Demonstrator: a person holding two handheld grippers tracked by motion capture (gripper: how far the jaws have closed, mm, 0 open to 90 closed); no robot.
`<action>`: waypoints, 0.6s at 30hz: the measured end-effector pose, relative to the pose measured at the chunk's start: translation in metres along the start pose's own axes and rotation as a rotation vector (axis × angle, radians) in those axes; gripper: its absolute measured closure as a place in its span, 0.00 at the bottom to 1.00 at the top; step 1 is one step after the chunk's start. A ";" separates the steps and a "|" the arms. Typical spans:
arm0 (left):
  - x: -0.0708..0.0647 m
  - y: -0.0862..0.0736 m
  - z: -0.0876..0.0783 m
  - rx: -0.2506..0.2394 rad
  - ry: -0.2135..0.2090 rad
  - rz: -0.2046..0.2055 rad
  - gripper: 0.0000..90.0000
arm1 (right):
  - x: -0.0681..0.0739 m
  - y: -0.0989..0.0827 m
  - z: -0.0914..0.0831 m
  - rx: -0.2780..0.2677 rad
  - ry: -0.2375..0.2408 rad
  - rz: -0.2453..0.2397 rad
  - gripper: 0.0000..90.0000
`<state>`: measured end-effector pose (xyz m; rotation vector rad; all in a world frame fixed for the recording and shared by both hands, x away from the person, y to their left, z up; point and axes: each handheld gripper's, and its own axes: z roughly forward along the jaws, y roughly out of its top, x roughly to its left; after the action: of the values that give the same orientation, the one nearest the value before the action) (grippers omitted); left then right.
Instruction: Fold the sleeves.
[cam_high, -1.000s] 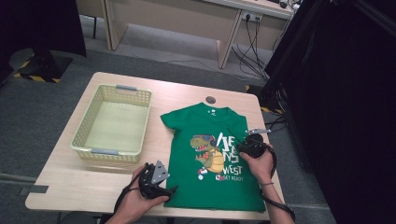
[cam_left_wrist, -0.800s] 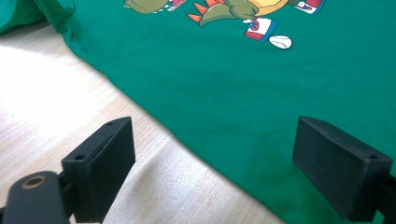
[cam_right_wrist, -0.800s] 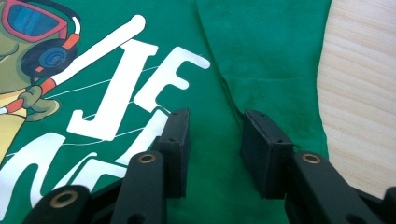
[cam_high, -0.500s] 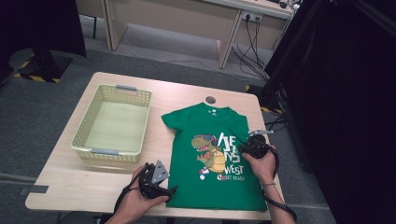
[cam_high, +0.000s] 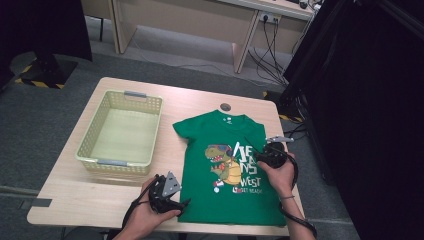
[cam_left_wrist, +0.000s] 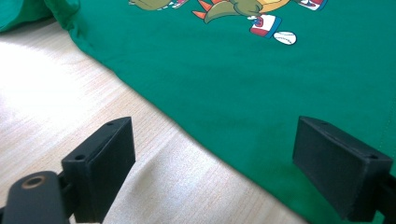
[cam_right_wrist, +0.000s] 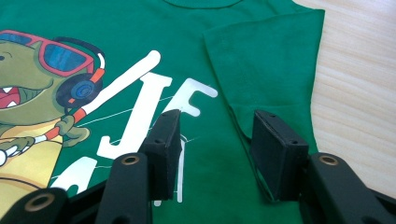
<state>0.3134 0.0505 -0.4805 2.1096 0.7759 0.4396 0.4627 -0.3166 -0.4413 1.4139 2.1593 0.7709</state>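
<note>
A green T-shirt (cam_high: 220, 135) with a dinosaur print lies flat on the wooden table (cam_high: 85, 200), its right sleeve (cam_right_wrist: 271, 60) folded inward over the chest. My right gripper (cam_high: 261, 151) hovers low over that sleeve's lower edge. In the right gripper view, the right gripper (cam_right_wrist: 217, 123) has just been opening its jaws, and nothing is pinched between them; the shirt (cam_right_wrist: 187, 46) lies underneath. My left gripper (cam_high: 180, 201) rests at the shirt's lower left corner. In the left gripper view, the left gripper (cam_left_wrist: 215, 140) stands wide open, straddling the shirt (cam_left_wrist: 233, 84) edge and bare wood.
A pale yellow plastic basket (cam_high: 120, 162) stands on the table's left half. A round cable hole (cam_high: 225, 107) sits just beyond the collar. Dark curtains and cables (cam_high: 272, 45) line the right side, close to the table's right edge.
The right hand has barely shifted over the shirt's right side. The left hand and the shirt lie as before.
</note>
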 end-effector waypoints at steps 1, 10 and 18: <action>0.000 0.000 0.000 -0.001 0.000 -0.002 0.14 | 0.000 0.000 0.000 0.001 0.001 0.000 0.58; 0.002 0.001 0.001 0.001 -0.002 -0.016 0.14 | 0.001 -0.008 0.003 0.014 0.002 0.003 0.55; 0.001 0.000 0.000 0.005 0.005 -0.012 0.14 | 0.004 -0.004 0.002 0.011 0.009 -0.005 0.54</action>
<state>0.3144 0.0513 -0.4802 2.1076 0.7932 0.4373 0.4598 -0.3135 -0.4453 1.4119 2.1763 0.7664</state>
